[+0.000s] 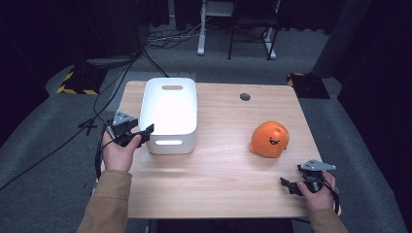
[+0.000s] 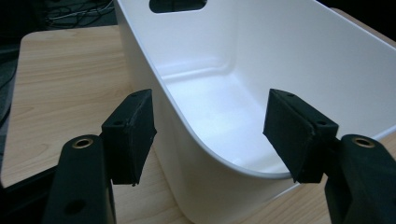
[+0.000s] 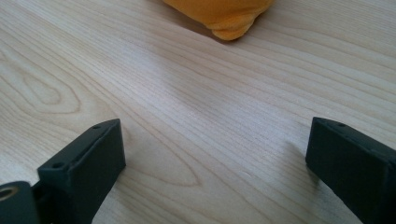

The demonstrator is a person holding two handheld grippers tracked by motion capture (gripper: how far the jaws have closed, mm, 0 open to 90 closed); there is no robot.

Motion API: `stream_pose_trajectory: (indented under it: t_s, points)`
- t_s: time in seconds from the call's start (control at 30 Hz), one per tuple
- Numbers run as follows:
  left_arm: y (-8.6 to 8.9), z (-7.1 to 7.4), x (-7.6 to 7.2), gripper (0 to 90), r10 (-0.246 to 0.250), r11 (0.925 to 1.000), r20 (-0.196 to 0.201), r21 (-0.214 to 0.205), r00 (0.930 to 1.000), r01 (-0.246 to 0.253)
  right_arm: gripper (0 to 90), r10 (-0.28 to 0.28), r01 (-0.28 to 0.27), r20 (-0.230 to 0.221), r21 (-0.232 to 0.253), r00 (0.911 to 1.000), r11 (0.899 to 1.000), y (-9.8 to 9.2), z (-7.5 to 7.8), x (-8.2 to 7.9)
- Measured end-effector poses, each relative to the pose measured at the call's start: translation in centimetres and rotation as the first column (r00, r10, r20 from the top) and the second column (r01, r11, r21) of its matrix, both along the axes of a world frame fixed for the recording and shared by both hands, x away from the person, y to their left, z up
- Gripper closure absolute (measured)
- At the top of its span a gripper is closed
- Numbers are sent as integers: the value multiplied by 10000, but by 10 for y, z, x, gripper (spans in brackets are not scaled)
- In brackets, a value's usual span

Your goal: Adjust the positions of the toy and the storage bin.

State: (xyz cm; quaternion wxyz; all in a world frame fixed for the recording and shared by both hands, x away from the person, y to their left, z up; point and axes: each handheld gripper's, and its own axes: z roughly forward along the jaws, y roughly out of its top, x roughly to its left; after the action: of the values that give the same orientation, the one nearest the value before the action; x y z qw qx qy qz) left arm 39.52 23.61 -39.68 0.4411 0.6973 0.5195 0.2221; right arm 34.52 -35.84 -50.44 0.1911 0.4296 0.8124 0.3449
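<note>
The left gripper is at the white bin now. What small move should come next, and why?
Probably close the left gripper on the white bin. One jaw stands outside its near wall and one inside, both clear of it, so closing should clamp the rim.

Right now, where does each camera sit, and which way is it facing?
High view: above the person's side, looking down on the table; both forearms and hands show.
Left gripper view: on the left gripper, jaws straddling the white bin wall.
Right gripper view: on the right gripper, facing the orange toy.
Shared: bin, toy.
</note>
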Motion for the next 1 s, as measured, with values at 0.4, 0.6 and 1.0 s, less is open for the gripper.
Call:
stream_pose_trajectory:
  t_s: [0.4,0.6,1.0]
  points:
    - [-1,-5,5,397,-117,9999,4,55,9999,117,47,36,-36,11,19,10000,10000,1,0,0]
    - [4,-8,1,438,-460,9986,182,-253,9988,464,47,38,-38,14,20,10000,10000,1,0,0]
    - [-14,-8,-21,425,-1068,9942,338,-110,9937,1073,47,35,-35,13,21,10000,10000,1,0,0]
